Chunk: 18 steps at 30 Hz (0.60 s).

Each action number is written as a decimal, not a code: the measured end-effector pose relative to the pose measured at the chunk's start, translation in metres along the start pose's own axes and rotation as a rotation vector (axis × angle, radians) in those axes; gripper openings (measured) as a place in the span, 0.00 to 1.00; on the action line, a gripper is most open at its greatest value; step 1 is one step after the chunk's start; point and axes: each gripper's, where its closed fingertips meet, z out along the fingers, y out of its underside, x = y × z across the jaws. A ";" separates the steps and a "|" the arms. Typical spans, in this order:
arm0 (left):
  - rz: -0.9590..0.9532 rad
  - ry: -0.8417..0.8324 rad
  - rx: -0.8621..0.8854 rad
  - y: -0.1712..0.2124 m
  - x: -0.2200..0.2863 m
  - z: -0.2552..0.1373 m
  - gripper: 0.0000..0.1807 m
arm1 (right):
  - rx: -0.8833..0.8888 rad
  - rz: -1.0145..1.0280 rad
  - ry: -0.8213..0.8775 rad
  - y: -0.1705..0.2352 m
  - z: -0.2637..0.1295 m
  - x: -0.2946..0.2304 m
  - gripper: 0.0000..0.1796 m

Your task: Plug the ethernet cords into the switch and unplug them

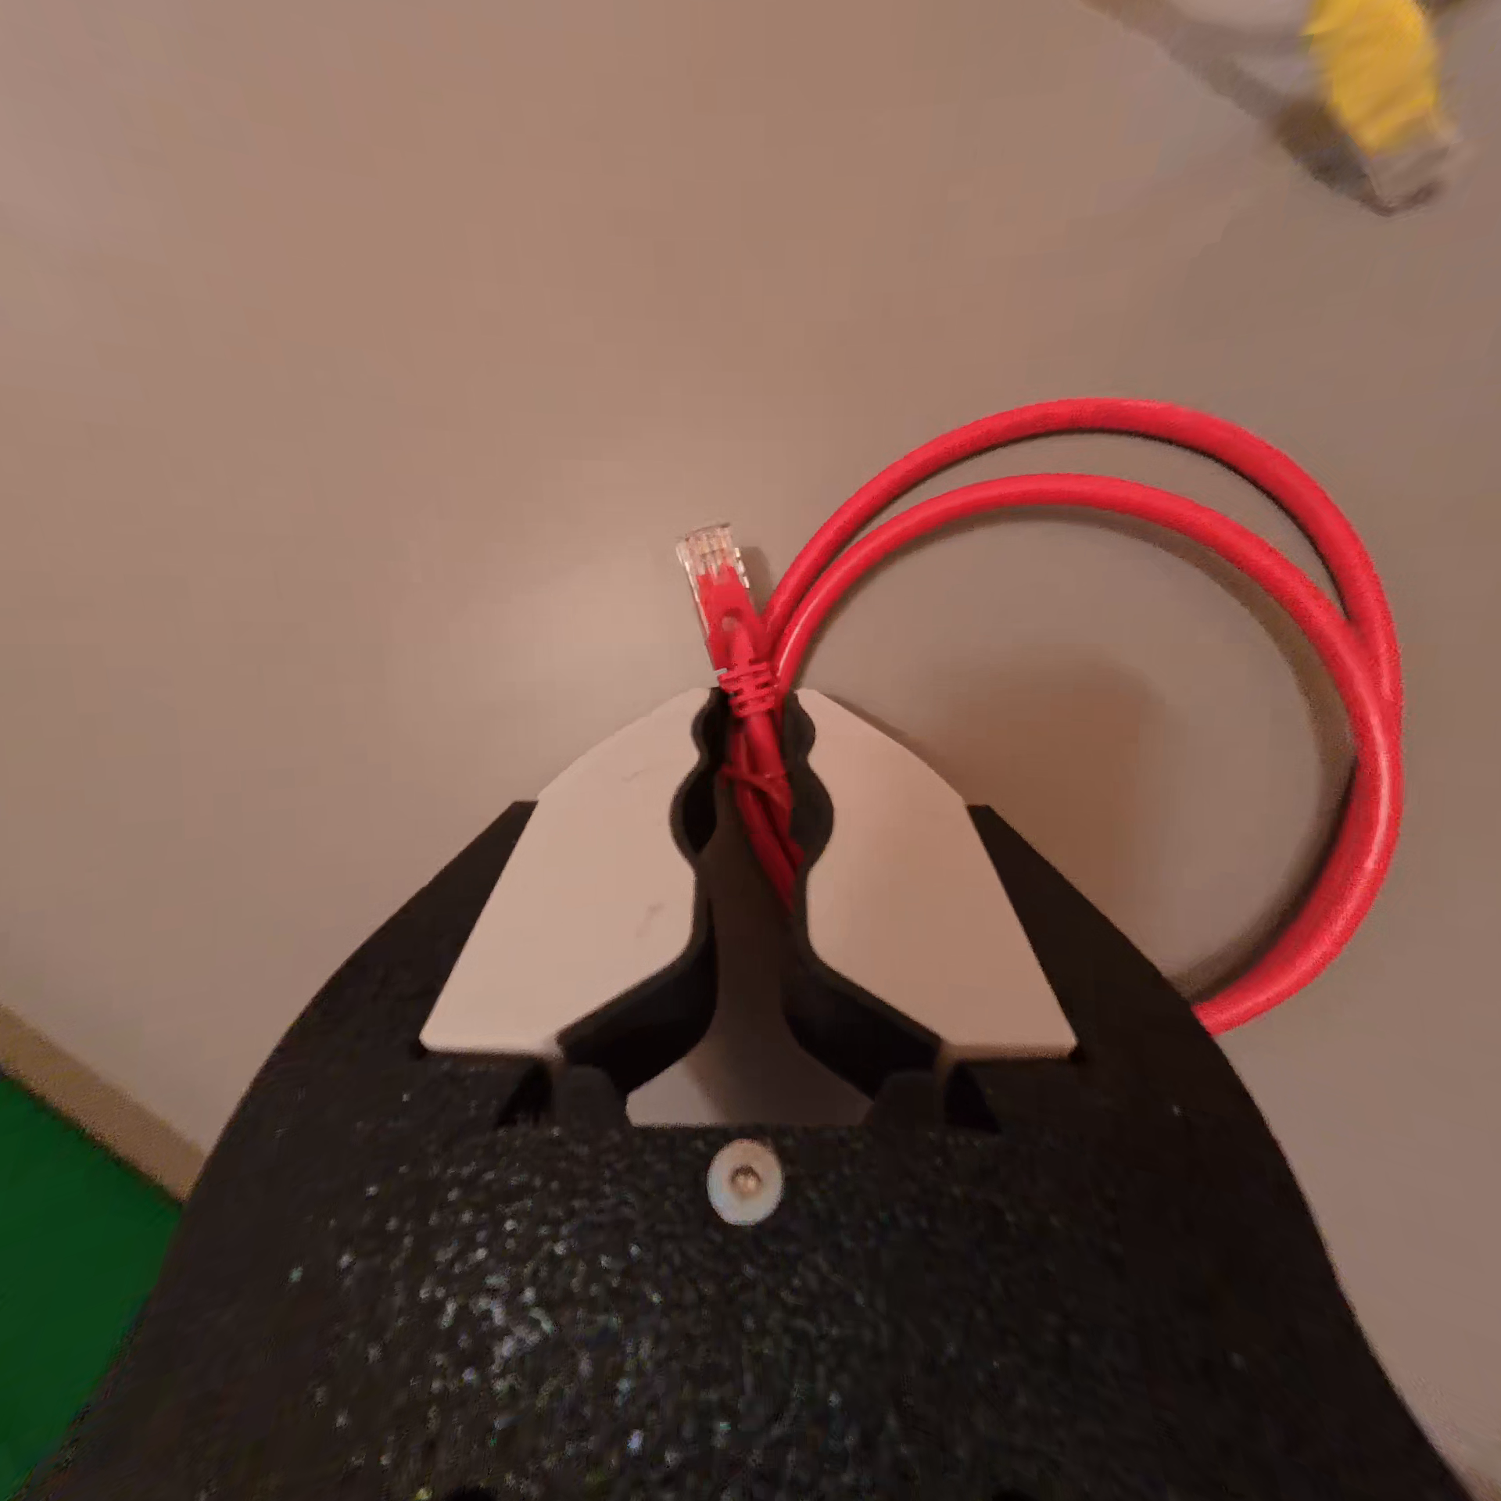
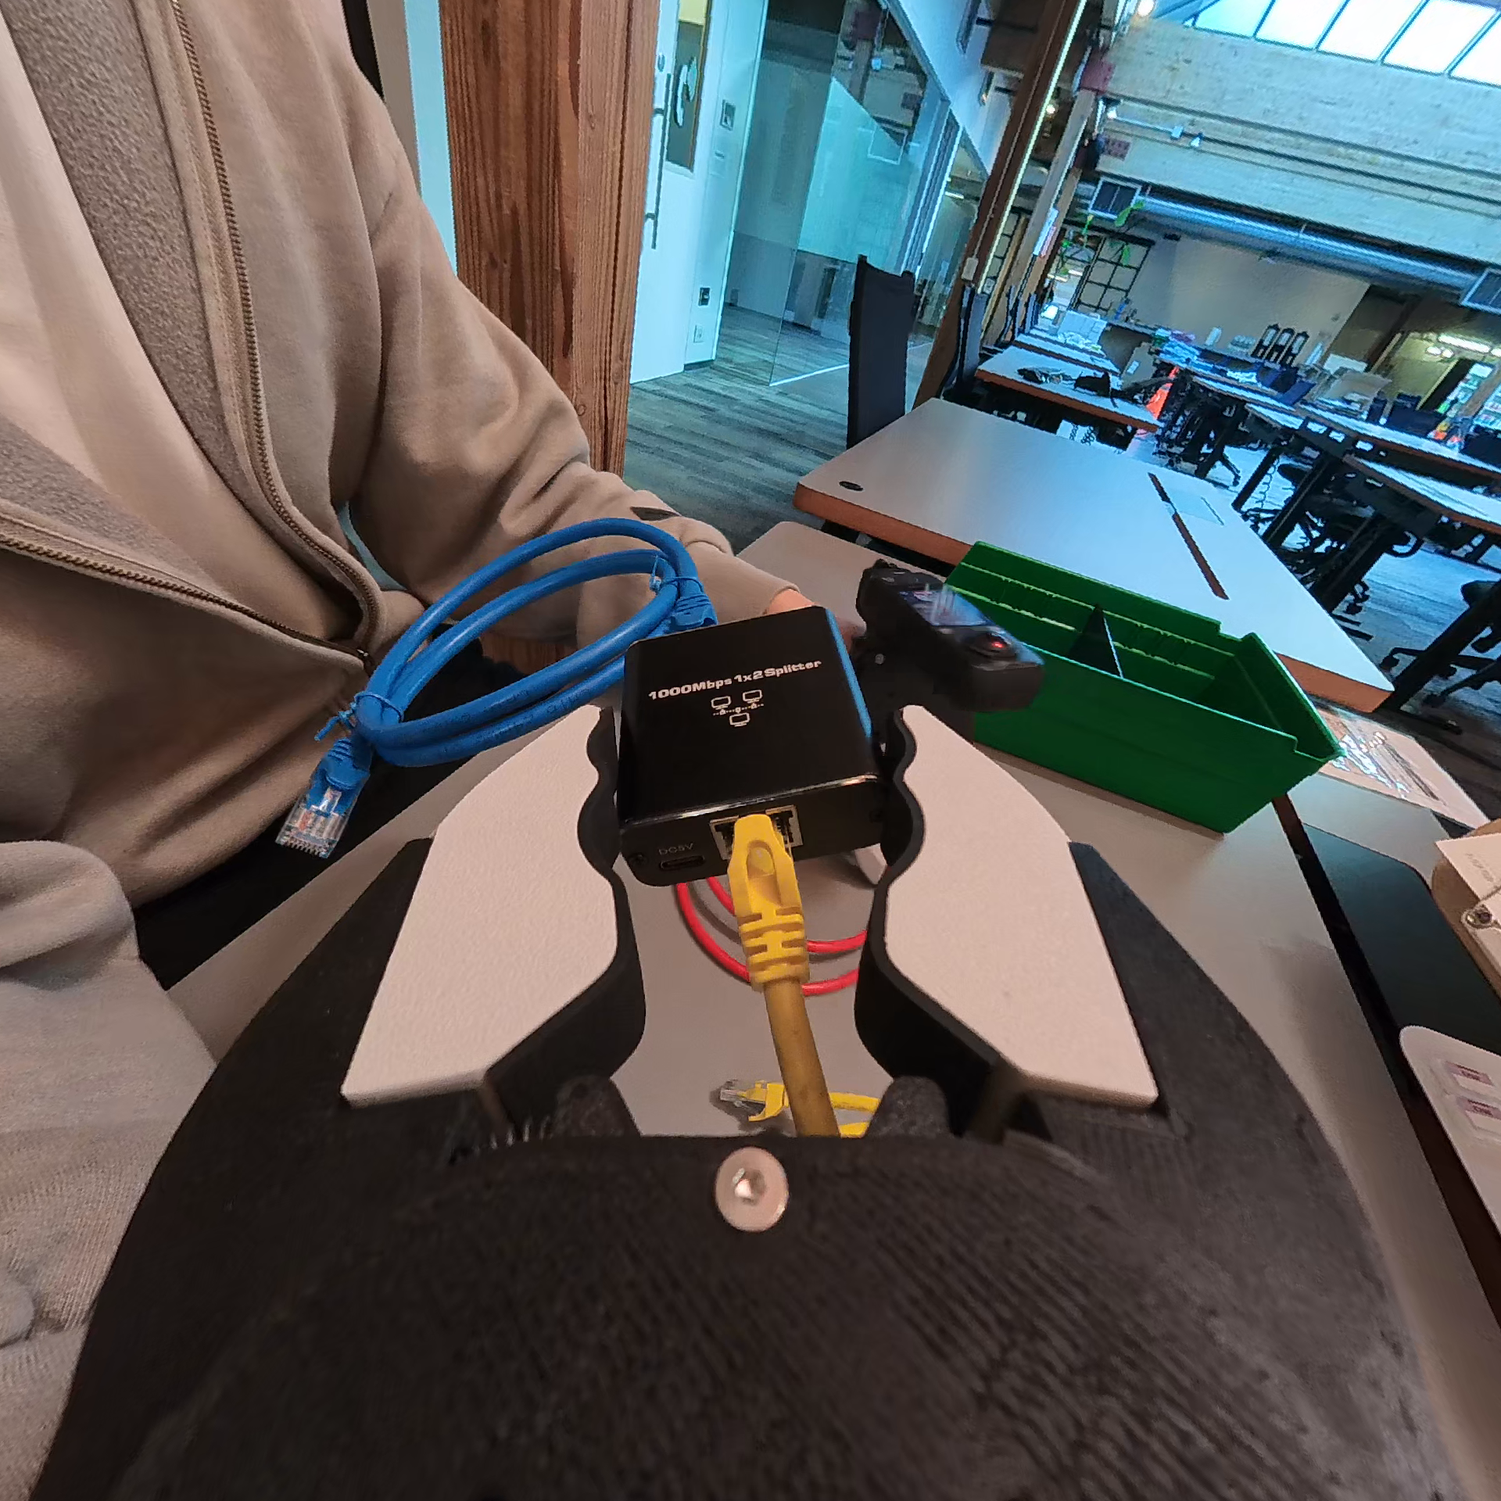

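On the left, the left claw (image 1: pixel 751 698) is clamped on a red cord (image 1: pixel 1137 503), gripping it just behind the plug. The red plug (image 1: pixel 719 585) sticks straight out past the fingertips, its clear tip pointing forward and away, along the line of the fingers. The rest of the red cord loops out to the right in a bundled coil and curls back under the claw. Below lies a plain grey table (image 1: pixel 406 365). At the far upper right, a blurred yellow plug (image 1: pixel 1377 89) shows.

On the right, the right claw (image 2: pixel 747 772) grips a small black switch box (image 2: pixel 747 723) by its two sides. The box's port face is turned back toward the camera. A yellow cord (image 2: pixel 792 1048) is already plugged into one port, its plug (image 2: pixel 763 877) running straight out toward the camera; a second port beside it looks free, though partly hidden. A coiled blue cord (image 2: pixel 520 642) hangs to the left of the box, in front of a person's beige sleeve (image 2: pixel 455 390). A green bin (image 2: pixel 1137 715) sits on the table to the right.

The next move likely turns on lining up the red plug's long axis with the free port, which faces away from the left claw's side, so box or plug must turn.
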 end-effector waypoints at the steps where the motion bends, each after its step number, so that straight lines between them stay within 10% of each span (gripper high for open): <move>1: 0.044 0.034 0.019 -0.002 0.005 0.000 0.06 | 0.001 0.002 0.000 0.000 0.000 0.000 0.35; 18: 0.333 0.323 0.202 -0.023 0.060 -0.031 0.06 | -0.036 0.019 -0.008 0.009 0.008 0.004 0.35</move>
